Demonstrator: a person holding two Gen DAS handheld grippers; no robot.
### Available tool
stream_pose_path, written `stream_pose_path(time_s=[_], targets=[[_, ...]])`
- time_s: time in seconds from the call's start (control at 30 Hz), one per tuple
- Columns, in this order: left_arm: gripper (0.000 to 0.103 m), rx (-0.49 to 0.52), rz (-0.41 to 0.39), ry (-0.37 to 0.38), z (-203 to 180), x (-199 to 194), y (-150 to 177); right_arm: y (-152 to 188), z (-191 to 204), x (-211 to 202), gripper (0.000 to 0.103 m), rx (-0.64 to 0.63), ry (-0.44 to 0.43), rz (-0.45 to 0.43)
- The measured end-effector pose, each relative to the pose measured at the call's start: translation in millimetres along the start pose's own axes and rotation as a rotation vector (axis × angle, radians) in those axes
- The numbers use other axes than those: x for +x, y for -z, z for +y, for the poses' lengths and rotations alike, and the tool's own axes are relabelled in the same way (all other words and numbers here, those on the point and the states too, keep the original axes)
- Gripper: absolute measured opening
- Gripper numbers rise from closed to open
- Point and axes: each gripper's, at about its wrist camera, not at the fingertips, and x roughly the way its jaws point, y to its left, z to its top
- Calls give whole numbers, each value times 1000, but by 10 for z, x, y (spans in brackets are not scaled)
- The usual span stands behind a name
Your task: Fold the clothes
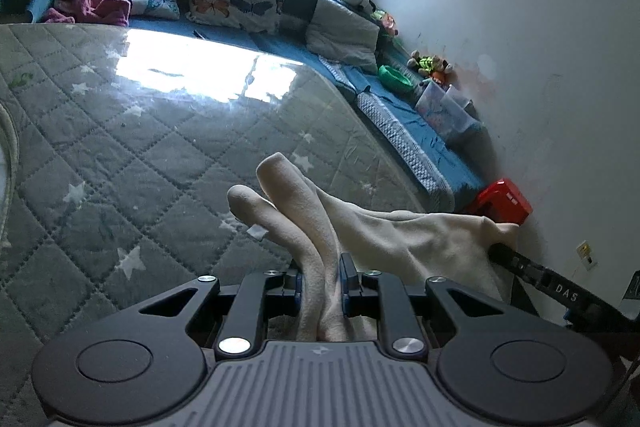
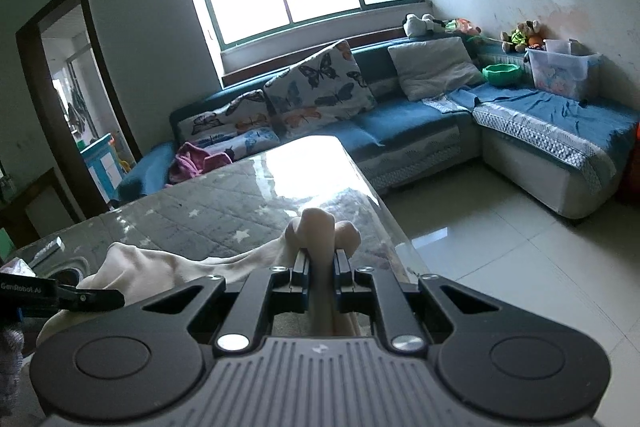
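Note:
A cream garment [image 1: 384, 227] is stretched between both grippers above the table. My left gripper [image 1: 323, 277] is shut on bunched folds of it; the cloth pokes forward past the fingers. In the left wrist view the other gripper's black finger [image 1: 516, 261] pinches the far corner at the right. In the right wrist view my right gripper [image 2: 322, 269] is shut on a thick fold of the same cream garment [image 2: 160, 267], which sags leftward to the left gripper's finger [image 2: 92, 301]. Both grips sit just over the grey quilted, star-printed table cover [image 1: 120, 155].
A glossy sheet covers the table [image 2: 224, 203], whose right edge [image 2: 384, 211] drops to tiled floor [image 2: 500, 267]. A blue corner sofa [image 2: 400, 123] holds butterfly pillows [image 2: 320, 83], a pink cloth [image 2: 196, 159], a green bowl [image 2: 502, 73], a plastic bin [image 2: 560, 69]. A red box [image 1: 504, 201] stands by the wall.

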Motion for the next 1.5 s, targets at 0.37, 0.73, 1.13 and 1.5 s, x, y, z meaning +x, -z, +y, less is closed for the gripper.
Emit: stream_pose_path(time_s=[0.37, 0.73, 1.13, 1.5], targets=[[19, 7, 36, -25, 30, 97, 80, 78, -65, 148, 10, 3, 38, 41], [24, 16, 50, -62, 67, 103, 122, 150, -93, 298, 11, 0, 78, 80], [33, 40, 40, -115, 81, 56, 149, 143, -52, 264, 19, -25, 112, 78], [38, 58, -15, -175, 118, -49, 29, 126, 298, 317, 28, -124, 55, 78]])
